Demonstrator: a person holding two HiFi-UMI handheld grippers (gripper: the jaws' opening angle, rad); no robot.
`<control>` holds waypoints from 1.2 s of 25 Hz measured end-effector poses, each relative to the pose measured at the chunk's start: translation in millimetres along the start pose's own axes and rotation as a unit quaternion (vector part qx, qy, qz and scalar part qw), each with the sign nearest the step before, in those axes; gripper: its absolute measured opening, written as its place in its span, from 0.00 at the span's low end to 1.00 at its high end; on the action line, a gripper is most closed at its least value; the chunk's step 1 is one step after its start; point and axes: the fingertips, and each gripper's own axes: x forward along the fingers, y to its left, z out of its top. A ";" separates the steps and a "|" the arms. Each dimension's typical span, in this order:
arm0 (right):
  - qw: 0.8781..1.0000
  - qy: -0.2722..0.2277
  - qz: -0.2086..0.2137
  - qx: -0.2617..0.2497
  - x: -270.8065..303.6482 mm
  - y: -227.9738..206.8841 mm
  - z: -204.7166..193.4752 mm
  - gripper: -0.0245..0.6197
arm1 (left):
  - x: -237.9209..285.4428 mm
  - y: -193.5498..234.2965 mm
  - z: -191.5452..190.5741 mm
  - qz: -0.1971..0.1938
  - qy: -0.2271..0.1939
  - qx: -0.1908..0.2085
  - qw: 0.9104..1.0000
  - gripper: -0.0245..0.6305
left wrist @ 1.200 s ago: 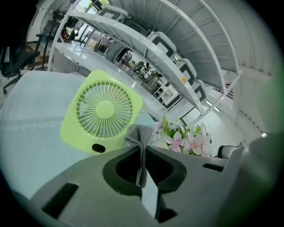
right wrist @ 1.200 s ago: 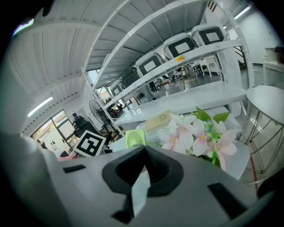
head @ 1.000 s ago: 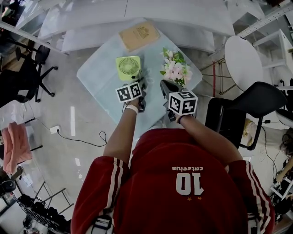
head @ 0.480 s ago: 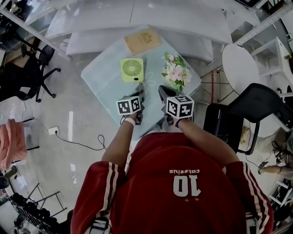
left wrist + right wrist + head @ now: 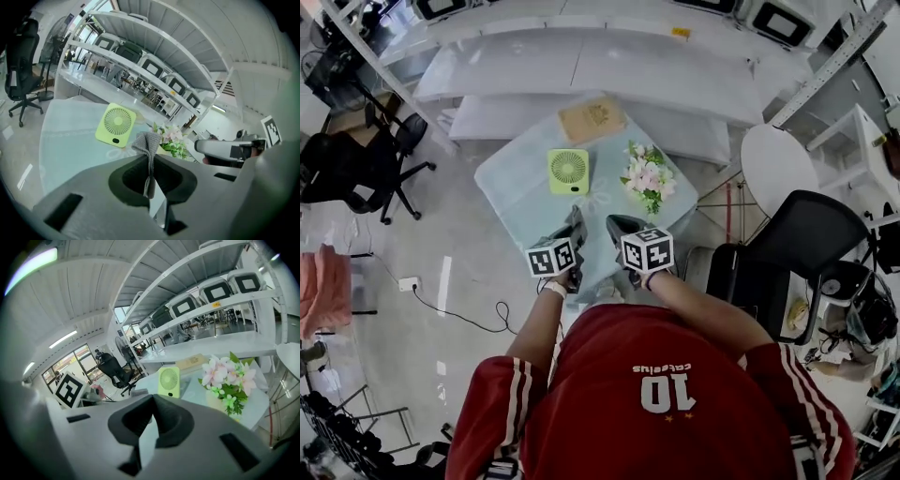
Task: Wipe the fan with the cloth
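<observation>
A light-green square fan (image 5: pixel 569 172) lies flat on the pale blue table (image 5: pixel 514 187); it also shows in both gripper views (image 5: pixel 116 124) (image 5: pixel 168 380). My left gripper (image 5: pixel 150 155) is shut on a small grey cloth (image 5: pixel 148 142) that sticks up between its jaws. In the head view the left gripper (image 5: pixel 574 227) is over the table's near edge, well short of the fan. My right gripper (image 5: pixel 152 397) is shut with nothing in it and is held beside the left one (image 5: pixel 617 228).
A vase of pink and white flowers (image 5: pixel 645 178) stands right of the fan. A tan book (image 5: pixel 592 119) lies at the table's far corner. White benches run behind, black office chairs (image 5: pixel 797 244) stand to the right and left, and a cable lies on the floor.
Both grippers have drawn back from the fan toward the near edge of the table. The head camera has pulled up and away, so more of the room shows.
</observation>
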 end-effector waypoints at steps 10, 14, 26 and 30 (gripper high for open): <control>0.999 0.002 0.025 -0.044 -107.5 33.6 -66.0 0.04 | -82.1 -100.8 -29.8 -0.023 -0.066 0.000 0.998 0.07; 0.999 0.009 0.022 -0.043 -151.6 40.1 -103.5 0.04 | -130.7 -129.9 -71.5 -0.020 -0.068 -0.006 0.997 0.07; 0.988 -0.095 0.040 -0.117 -271.9 107.5 -74.3 0.04 | -274.7 -205.4 -69.0 -0.020 -0.138 0.058 0.988 0.07; 0.984 -0.136 0.019 -0.110 -305.6 116.0 -52.4 0.04 | -292.7 -214.3 -47.1 -0.030 -0.146 0.094 0.984 0.07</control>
